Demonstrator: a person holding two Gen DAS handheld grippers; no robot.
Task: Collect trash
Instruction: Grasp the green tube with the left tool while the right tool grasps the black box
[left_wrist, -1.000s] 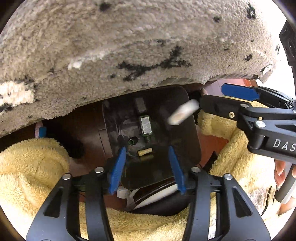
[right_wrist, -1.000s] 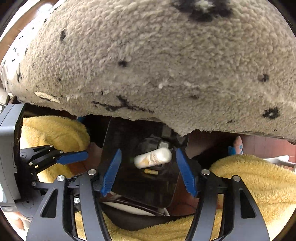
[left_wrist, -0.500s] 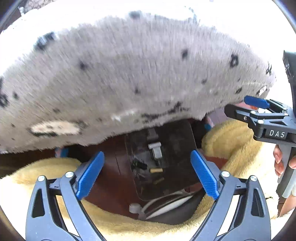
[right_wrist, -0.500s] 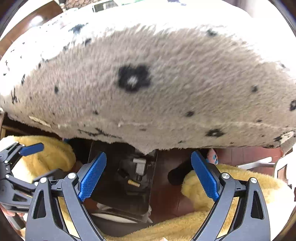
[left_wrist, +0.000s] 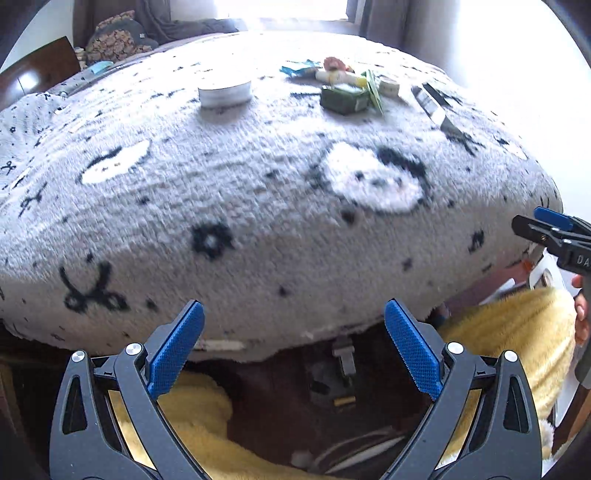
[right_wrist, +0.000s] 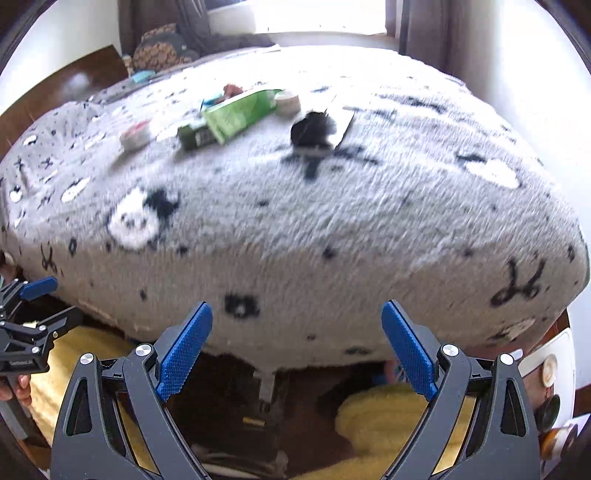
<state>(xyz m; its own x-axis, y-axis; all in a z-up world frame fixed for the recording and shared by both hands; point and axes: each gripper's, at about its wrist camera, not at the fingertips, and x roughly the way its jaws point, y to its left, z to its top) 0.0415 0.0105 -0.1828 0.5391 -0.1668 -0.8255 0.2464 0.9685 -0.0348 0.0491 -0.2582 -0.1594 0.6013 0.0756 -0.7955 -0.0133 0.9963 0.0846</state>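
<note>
Trash lies on top of a bed under a grey patterned blanket (left_wrist: 258, 221): a round white tin (left_wrist: 225, 92), a dark green box (left_wrist: 343, 98), a blue wrapper (left_wrist: 299, 68) and a black-and-white pack (left_wrist: 432, 103). The right wrist view shows a green packet (right_wrist: 240, 110), the dark green box (right_wrist: 195, 136) and a black fluffy clump (right_wrist: 314, 127). Below the blanket's edge sits a dark bin (left_wrist: 332, 387) with small scraps inside. My left gripper (left_wrist: 293, 306) is open and holds nothing. My right gripper (right_wrist: 297, 307) is also open with nothing in it, and shows at the right (left_wrist: 532, 221).
Yellow fleece (left_wrist: 517, 332) lies on both sides of the bin (right_wrist: 258, 398). A patterned pillow (left_wrist: 118, 37) and a dark wooden headboard (left_wrist: 33, 74) stand at the bed's far left. A white tray (right_wrist: 546, 369) with small items sits low on the right.
Both grippers rose from over the bin and tilted up, so the bed's top now shows. Their jaws spread wide. The white piece that hung between the right jaws is gone from view.
</note>
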